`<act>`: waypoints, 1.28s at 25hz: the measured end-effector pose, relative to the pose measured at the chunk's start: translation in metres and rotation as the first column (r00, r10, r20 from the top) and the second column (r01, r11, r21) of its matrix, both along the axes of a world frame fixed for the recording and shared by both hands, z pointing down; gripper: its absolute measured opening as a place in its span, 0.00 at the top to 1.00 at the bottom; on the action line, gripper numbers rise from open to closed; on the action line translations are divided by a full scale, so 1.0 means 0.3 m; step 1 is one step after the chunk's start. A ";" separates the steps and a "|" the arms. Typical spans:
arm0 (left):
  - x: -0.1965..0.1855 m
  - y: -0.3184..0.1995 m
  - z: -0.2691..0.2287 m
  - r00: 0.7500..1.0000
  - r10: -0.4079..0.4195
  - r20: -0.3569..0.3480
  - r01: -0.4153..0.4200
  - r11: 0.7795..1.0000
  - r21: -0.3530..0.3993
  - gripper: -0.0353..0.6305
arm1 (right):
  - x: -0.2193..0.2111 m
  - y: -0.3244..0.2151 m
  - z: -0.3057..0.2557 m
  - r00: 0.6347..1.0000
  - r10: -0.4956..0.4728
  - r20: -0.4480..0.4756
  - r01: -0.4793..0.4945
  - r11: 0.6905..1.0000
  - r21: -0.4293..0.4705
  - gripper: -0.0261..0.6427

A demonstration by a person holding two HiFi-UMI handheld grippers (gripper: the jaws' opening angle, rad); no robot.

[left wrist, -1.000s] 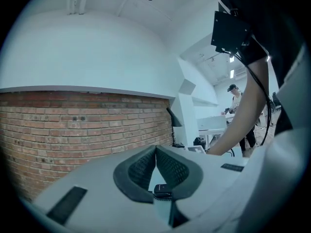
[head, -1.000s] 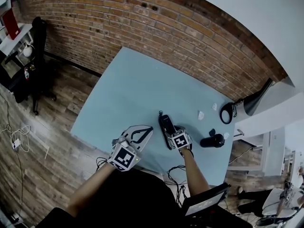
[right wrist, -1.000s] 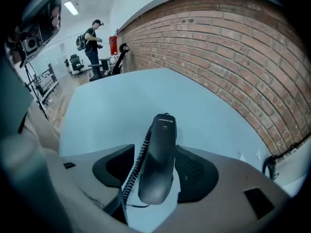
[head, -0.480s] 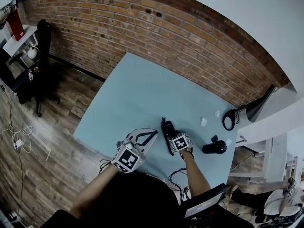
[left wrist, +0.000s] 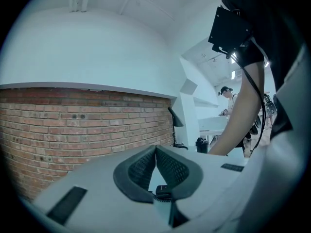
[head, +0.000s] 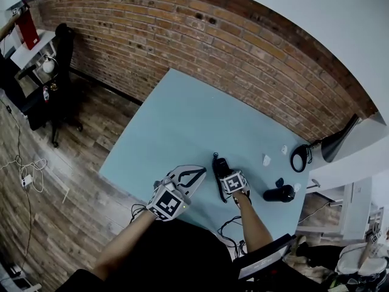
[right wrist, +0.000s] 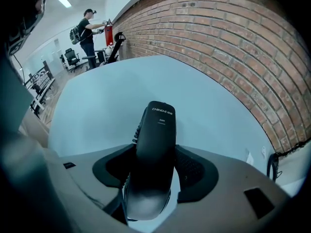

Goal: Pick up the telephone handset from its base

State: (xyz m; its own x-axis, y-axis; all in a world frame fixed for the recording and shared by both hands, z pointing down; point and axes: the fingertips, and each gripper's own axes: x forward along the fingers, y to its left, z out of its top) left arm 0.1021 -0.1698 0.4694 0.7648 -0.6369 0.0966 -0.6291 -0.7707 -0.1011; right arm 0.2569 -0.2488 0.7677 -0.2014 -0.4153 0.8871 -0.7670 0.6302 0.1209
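A black telephone [head: 219, 166] lies on the light blue table [head: 182, 120] near its front edge. In the right gripper view its handset [right wrist: 156, 144] runs away from me between the two dark pads [right wrist: 192, 171], which lie against both its sides. The base's keys [right wrist: 138, 128] and a coiled cord show just beneath it. My right gripper [head: 226, 176] [right wrist: 155, 150] points steeply down over the phone's near end, shut on the handset. My left gripper [head: 199, 171] [left wrist: 155, 150] hovers just left of the phone, shut with nothing in it.
A black cylinder [head: 279, 193] lies on the table right of the phone, with small white scraps [head: 266, 160] behind it. A black desk lamp [head: 304, 157] stands at the right edge. A brick wall [head: 182, 29] runs behind the table. A person [right wrist: 88, 30] stands far off.
My right gripper has sunk a little further down over the handset. The left gripper has stayed where it was. The head view has shifted slightly.
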 end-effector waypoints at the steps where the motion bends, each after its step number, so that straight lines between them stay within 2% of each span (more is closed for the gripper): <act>1: -0.001 -0.004 0.002 1.000 -0.001 0.000 0.001 1.000 -0.001 0.92 | 0.002 0.001 0.007 1.000 0.015 0.008 -0.015 1.000 -0.005 0.56; 9: 0.006 -0.019 0.020 1.000 0.001 -0.002 -0.001 1.000 -0.011 0.92 | 0.012 0.014 0.018 0.993 0.101 0.054 -0.101 0.995 0.001 0.57; 17: 0.023 -0.017 0.031 0.999 0.042 -0.008 -0.043 0.999 -0.024 0.92 | -0.007 0.056 0.015 0.995 0.086 0.047 -0.085 0.996 -0.009 0.57; 23: 0.008 0.012 0.069 0.997 0.076 0.006 -0.075 0.996 -0.051 0.92 | -0.059 0.111 0.020 0.999 0.017 0.051 -0.017 1.000 0.000 0.57; 28: -0.033 0.034 0.104 0.996 0.092 0.020 -0.090 0.994 -0.066 0.92 | -0.079 0.154 0.012 0.997 0.045 0.056 -0.046 0.999 0.009 0.57; 32: -0.068 0.038 0.102 0.996 0.091 0.005 -0.091 0.994 -0.068 0.92 | -0.128 0.203 0.019 0.999 0.007 0.050 -0.007 1.000 0.008 0.57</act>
State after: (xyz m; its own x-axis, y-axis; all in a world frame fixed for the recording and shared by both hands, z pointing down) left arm 0.0816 -0.1584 0.5001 0.8182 -0.5567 0.1437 -0.5556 -0.8299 -0.0515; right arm 0.2184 -0.1881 0.7733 -0.2420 -0.4246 0.8725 -0.7766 0.6237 0.0881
